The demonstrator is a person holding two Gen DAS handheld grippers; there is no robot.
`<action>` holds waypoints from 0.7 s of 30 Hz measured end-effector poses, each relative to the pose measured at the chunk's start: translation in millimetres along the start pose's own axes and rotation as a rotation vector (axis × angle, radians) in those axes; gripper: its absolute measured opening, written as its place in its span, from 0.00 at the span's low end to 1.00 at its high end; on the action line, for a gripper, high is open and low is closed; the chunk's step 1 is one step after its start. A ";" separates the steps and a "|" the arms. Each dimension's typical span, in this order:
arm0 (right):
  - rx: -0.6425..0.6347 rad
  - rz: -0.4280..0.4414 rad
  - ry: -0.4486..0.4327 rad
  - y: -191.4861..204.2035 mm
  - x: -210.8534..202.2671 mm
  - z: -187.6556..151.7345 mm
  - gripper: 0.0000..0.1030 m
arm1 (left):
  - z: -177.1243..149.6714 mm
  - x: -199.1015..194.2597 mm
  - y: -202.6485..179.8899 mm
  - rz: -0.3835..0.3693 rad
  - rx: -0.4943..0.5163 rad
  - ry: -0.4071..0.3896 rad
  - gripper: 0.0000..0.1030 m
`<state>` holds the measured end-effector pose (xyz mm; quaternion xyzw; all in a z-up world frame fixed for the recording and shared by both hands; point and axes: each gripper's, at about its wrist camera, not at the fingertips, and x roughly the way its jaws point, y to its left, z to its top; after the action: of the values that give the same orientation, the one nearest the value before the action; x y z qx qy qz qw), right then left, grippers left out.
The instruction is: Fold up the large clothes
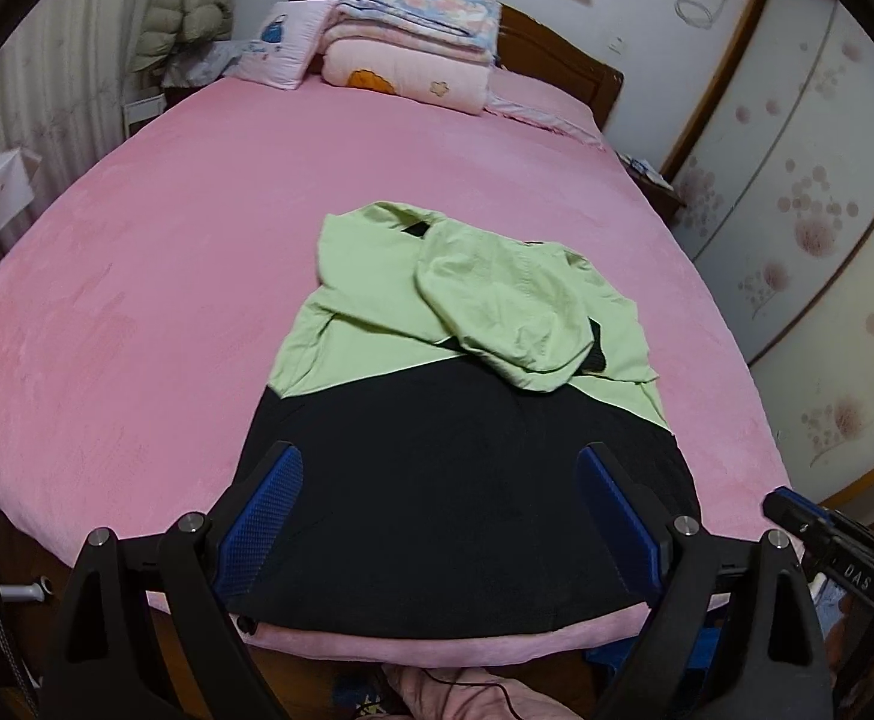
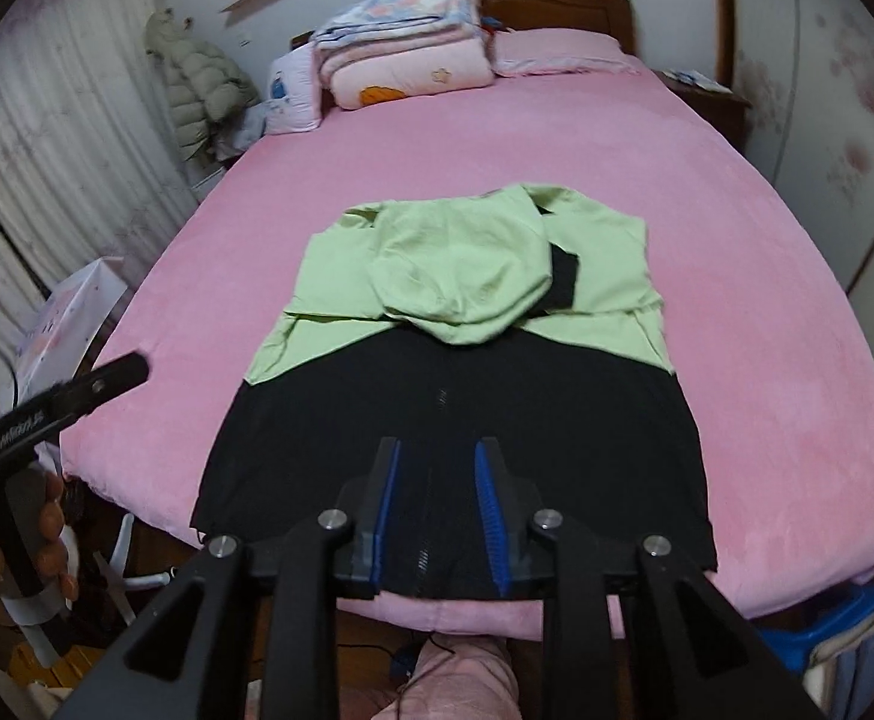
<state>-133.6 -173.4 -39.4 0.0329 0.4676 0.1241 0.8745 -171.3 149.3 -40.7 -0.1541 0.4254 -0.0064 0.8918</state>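
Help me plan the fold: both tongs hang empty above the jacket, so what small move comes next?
Probably lower both tongs to the jacket's black hem and pinch it: sleeves and hood already lie folded inward, so the hem can go up.

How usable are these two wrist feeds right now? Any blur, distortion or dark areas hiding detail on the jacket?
Left wrist view: sharp; strong fisheye bends the bed edges, corners are vignetted, and the jacket shows green creases clearly while its black half reads as a flat dark mass. Right wrist view: softer, slightly smeared towards the curtain and the left gripper; the zip is faintly visible on the black.
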 end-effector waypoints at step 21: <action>0.205 -0.023 0.256 -97.0 87.9 -68.2 0.53 | -94.5 106.1 179.3 0.001 -0.434 0.296 0.70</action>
<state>-125.2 -249.4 -165.6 0.1006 0.5858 0.0688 0.8012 -197.1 279.5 -227.0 -0.3391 0.5428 0.0630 0.7657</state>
